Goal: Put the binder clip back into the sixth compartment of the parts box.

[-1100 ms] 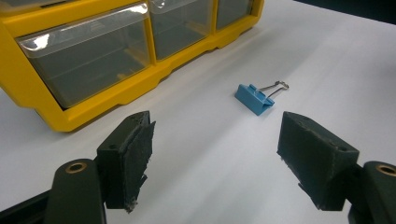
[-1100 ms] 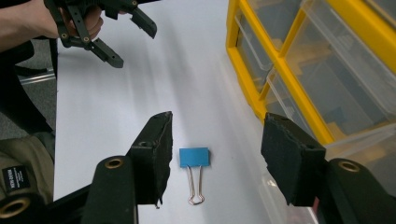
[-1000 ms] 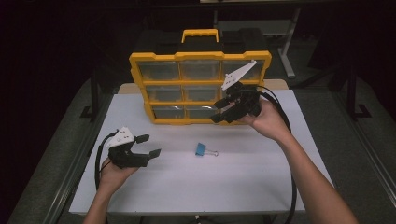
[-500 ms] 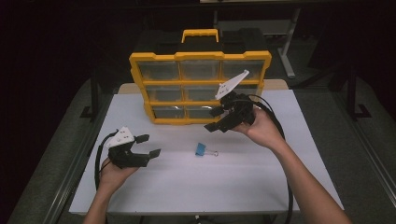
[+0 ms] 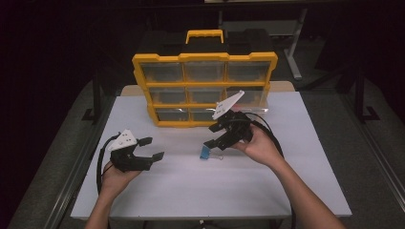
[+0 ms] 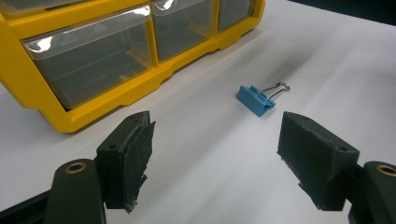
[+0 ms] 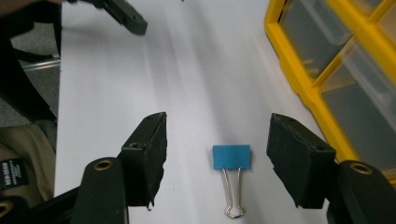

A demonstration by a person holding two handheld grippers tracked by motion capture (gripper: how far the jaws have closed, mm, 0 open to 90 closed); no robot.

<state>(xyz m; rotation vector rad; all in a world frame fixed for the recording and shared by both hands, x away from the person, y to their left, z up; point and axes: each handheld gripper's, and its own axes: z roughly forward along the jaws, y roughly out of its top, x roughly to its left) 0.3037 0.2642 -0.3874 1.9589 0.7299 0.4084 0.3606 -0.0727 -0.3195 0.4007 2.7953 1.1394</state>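
- In the right gripper view the right gripper (image 7: 217, 158) has its jaws standing apart, and they have just been opening wider; the blue binder clip (image 7: 231, 156) lies between them on the table, untouched by either pad.
- The clip's wire handles point toward the bottom of that frame, flat on the white table (image 7: 187, 84).
- In the high view the right gripper (image 5: 216, 137) sits just right of centre, tipped down over the binder clip (image 5: 205, 152), which lies at the middle of the frame.
- The left gripper (image 5: 152, 148) is at lower left of the high view, jaws apart and holding nothing, well apart from the clip.
- In the left gripper view the clip (image 6: 254, 99) lies right of centre, beyond the jaws.
- The yellow organiser box (image 5: 204, 57) stands upright at upper centre of the high view, behind the clip. Its clear-fronted drawers (image 6: 93, 60) show no contents that can be made out.
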